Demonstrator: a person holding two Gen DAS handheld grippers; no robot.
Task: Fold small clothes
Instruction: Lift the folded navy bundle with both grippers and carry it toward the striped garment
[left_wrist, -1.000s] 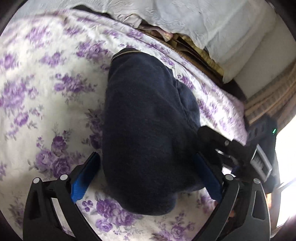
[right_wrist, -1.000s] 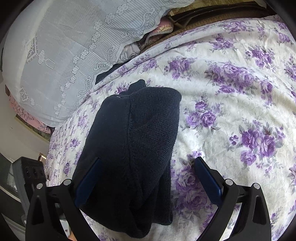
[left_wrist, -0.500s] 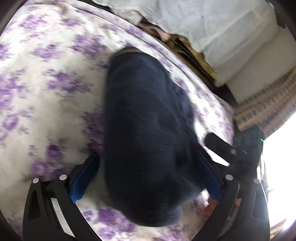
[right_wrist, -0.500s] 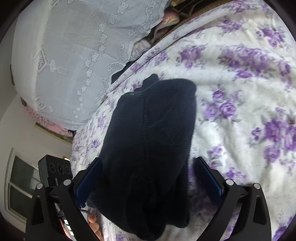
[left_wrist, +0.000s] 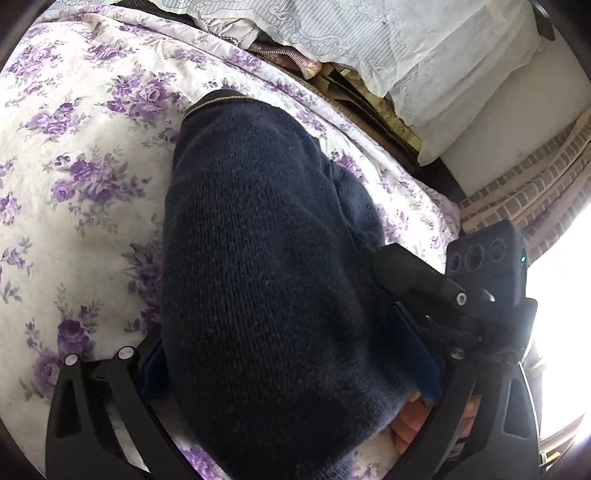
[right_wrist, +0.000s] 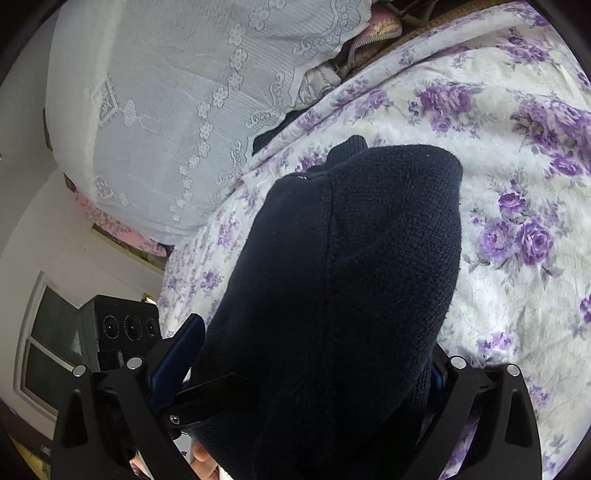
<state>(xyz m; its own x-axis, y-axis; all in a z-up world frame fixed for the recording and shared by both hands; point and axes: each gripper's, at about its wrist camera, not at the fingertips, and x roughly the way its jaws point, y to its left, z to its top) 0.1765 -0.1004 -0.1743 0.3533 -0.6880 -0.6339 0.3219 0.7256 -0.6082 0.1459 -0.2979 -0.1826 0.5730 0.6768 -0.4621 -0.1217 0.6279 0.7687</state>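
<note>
Purple roses cover the white bedspread (left_wrist: 85, 221), and a pale lace cloth (right_wrist: 177, 110) is draped over the heap at the far edge of the bed. Over at the left, the left gripper (left_wrist: 291, 362) reaches across the spread with its fingers spread wide on either side of the folded navy sweater (left_wrist: 266, 266); the knit bulges between the blue pads (left_wrist: 413, 350), and I cannot tell whether they press on it. That sweater lies on the bedspread in a thick bundle, its ribbed edge pointing away toward the lace. Beside it on the right, the right gripper (right_wrist: 306, 354) straddles the same bundle from the other side, its jaws wide but closing, with the wool filling the gap between them. Bare fingertips (left_wrist: 410, 424) of a hand show just under the sweater's near end.
</note>
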